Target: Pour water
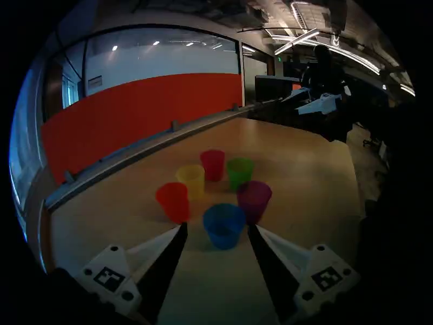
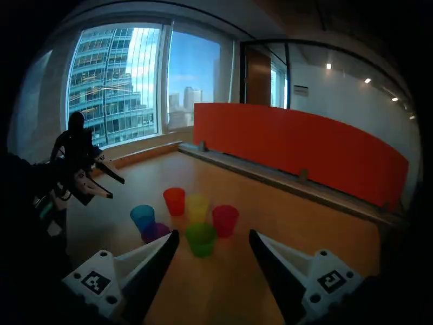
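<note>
Left tool [image 1: 216, 226]: wide open, empty; blue cup [image 1: 223, 226] just ahead.
Right tool [image 2: 212, 232]: wide open, empty; green cup [image 2: 201, 238] ahead.
Table [image 1: 303, 179]: bare wood either side; right edge, dim, seems well off.

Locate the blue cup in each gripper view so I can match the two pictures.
Left gripper view: blue cup at bottom centre, nearest the camera.
Right gripper view: blue cup left of centre, beside the purple cup.
Shared landmark: the orange partition.
</note>
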